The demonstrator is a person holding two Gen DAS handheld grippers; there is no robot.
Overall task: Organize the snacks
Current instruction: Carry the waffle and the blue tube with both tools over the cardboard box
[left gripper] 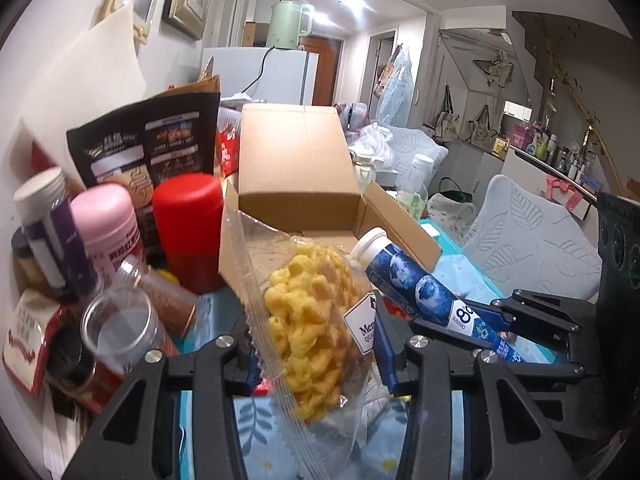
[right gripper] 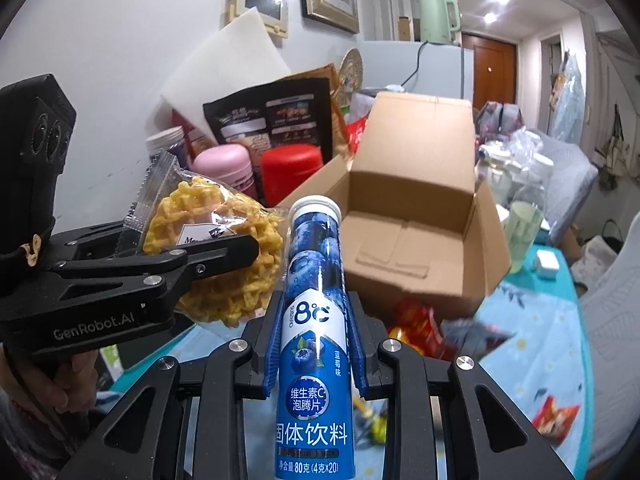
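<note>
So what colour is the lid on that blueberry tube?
White. The blueberry tube has a white lid, clearest in the right wrist view.

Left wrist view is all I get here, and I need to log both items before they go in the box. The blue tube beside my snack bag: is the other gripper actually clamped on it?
Observer: Yes. In the right wrist view the right gripper is shut on the blue tube, blue pads against both its sides.
Operator: My bag hides its own shape. What is the snack?
Observer: A round yellow lattice waffle snack in a clear wrapper, pinched by the left gripper.
Operator: Anything already in the cardboard box?
Observer: From the right wrist view, the cardboard box floor shows only its folded flaps, no snacks.
</note>
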